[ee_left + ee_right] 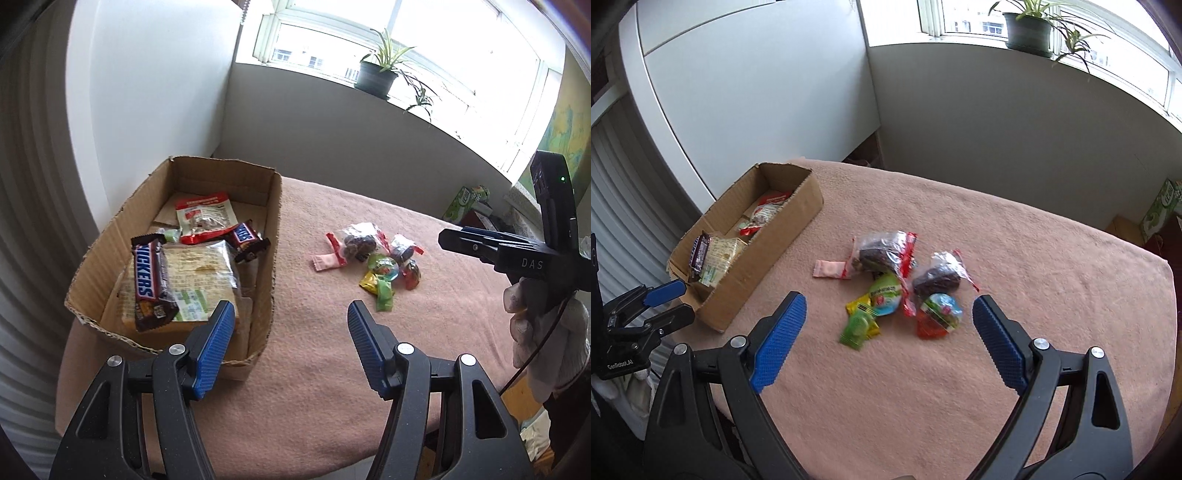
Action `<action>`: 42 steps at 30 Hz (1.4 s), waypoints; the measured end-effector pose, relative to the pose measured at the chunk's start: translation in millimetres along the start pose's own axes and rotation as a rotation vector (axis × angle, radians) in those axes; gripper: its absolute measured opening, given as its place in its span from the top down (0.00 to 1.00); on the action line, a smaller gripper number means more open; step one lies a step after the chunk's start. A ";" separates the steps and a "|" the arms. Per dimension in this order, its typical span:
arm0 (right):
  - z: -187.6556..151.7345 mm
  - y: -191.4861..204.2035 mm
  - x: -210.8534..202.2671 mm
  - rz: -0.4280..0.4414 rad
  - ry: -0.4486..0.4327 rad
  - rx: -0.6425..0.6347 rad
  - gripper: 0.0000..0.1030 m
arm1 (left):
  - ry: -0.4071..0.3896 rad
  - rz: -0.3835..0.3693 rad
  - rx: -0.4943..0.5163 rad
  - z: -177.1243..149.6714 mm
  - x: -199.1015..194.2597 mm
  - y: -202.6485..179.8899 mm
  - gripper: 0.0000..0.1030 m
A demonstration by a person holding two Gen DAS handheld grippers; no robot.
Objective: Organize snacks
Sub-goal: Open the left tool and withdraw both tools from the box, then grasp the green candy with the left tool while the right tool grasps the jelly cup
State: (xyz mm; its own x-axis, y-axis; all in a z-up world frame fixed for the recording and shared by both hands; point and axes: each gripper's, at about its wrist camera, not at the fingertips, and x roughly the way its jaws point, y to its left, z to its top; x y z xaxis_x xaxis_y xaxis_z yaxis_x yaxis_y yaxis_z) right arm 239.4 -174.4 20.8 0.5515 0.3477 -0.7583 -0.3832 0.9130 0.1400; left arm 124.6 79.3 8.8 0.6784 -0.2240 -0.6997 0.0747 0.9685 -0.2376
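Observation:
A cardboard box (266,258) on the pink tablecloth holds a Snickers bar (147,277), a cracker pack (201,273), a second Snickers (245,236) and a red-white pouch (205,218). The box also shows in the right wrist view (798,218). Loose snacks lie on the cloth: two clear bags of dark cakes (882,251) (938,277), two jelly cups (886,295) (940,314), a green candy (858,326), a yellow candy (858,302) and a pink sachet (831,267). My left gripper (291,314) is open and empty beside the box. My right gripper (889,306) is open and empty above the pile.
A grey wall and a window sill with a potted plant (376,74) stand behind the table. A green carton (461,203) stands off the far right edge. The table's front edge (258,435) lies below my left gripper.

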 end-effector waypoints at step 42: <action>-26.3 -59.4 95.7 0.107 0.122 0.090 0.19 | 0.179 -0.084 0.133 -5.2 131.0 -97.2 0.55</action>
State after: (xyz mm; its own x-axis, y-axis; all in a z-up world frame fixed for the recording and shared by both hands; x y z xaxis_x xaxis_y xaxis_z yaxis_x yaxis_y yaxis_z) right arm 295.4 -200.9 -76.8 0.4154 0.4202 -0.8067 -0.3642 0.8895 0.2758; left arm 202.4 -44.7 -63.3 0.5260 -0.3081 -0.7927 0.2291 0.9489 -0.2169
